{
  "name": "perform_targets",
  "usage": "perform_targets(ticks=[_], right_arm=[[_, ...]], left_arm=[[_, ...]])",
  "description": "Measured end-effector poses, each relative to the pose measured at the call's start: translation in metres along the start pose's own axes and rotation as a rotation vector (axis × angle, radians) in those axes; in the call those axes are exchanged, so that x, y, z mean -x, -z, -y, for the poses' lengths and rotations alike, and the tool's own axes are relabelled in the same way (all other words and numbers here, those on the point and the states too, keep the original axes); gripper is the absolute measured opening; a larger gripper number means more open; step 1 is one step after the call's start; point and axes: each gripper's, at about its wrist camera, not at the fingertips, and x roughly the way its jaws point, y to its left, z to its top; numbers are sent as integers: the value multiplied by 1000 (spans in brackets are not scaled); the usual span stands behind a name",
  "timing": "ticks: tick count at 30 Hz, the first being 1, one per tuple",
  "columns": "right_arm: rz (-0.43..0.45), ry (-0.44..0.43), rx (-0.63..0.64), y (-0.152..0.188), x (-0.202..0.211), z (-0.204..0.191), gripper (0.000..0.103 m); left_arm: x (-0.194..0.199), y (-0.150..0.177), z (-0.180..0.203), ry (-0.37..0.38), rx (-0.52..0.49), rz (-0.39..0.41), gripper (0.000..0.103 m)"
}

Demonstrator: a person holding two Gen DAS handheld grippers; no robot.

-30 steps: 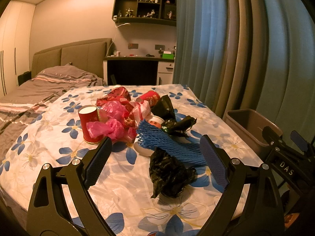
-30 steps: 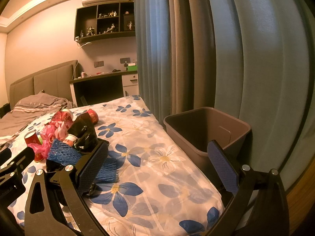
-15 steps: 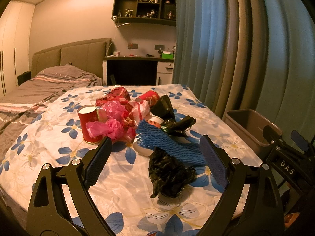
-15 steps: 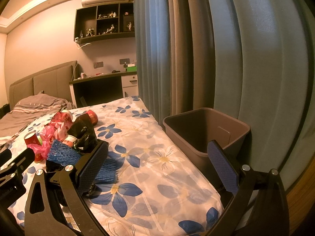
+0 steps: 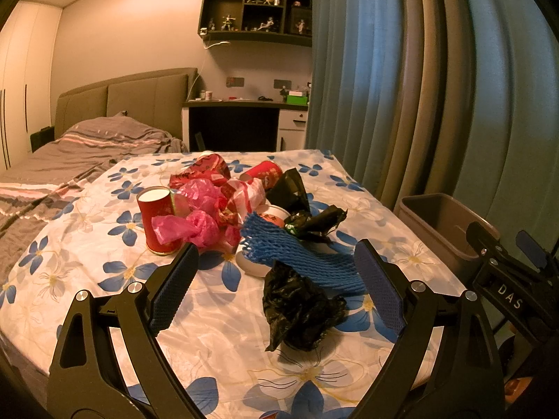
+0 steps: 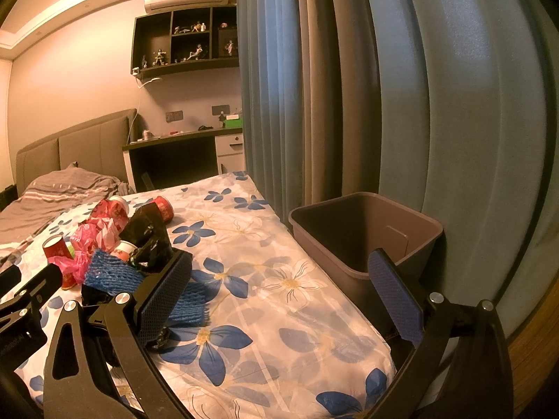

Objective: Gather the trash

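A pile of trash lies on the flowered bedsheet (image 5: 80,244): a crumpled black bag (image 5: 300,309), a blue foam net (image 5: 297,258), pink plastic bags (image 5: 199,216), an upright red paper cup (image 5: 157,220) and another black bag (image 5: 290,188). My left gripper (image 5: 276,282) is open, its fingers on either side of the near black bag without touching it. My right gripper (image 6: 283,293) is open and holds nothing, hovering over the bed's right edge near the brown trash bin (image 6: 363,234). The blue net (image 6: 115,272) shows behind its left finger.
The bin (image 5: 440,223) stands on the floor between the bed and the blue-grey curtain (image 5: 436,87). A second red cup (image 5: 265,173) lies on its side at the far end of the pile. A grey duvet (image 5: 70,153), headboard and desk are beyond.
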Motion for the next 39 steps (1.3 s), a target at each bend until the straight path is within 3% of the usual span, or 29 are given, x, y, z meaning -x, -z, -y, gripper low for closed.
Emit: perform_targets(ticks=[29, 39], right_arm=[[3, 0, 0, 2, -1, 0, 98], [-16, -28, 11, 3, -9, 0, 98]], left_arm=[[1, -1, 8, 2, 1, 0, 89], [-12, 9, -3, 69, 26, 1, 86]])
